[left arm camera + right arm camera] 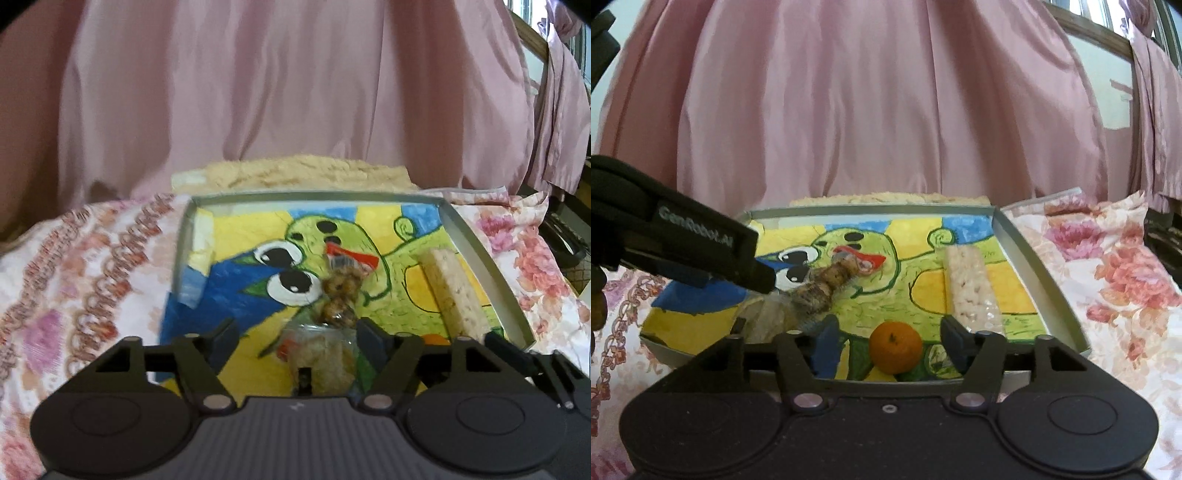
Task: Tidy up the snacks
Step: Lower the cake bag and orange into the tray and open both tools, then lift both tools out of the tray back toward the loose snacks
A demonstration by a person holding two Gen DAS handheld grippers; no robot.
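Observation:
A shallow grey tray [476, 243] [1027, 258] lined with a cartoon drawing lies on a floral cloth. A clear snack packet [340, 291] [827, 284] of brown pieces with a red top lies in it. Its near end sits between the spread fingers of my left gripper [297, 334], which stands open. One of the left gripper's fingers [753, 266] shows from the side in the right wrist view. A small orange [895, 347] rests on the tray between the fingers of my open right gripper [891, 332], with a gap on each side. A wrapped pale rice bar [454, 291] [967, 288] lies along the tray's right side.
The floral cloth [74, 266] [1115, 280] spreads on both sides of the tray. A beige fluffy item [303, 173] lies just behind the tray. Pink curtains [886, 110] hang close behind, with a window frame [1100, 37] at the upper right.

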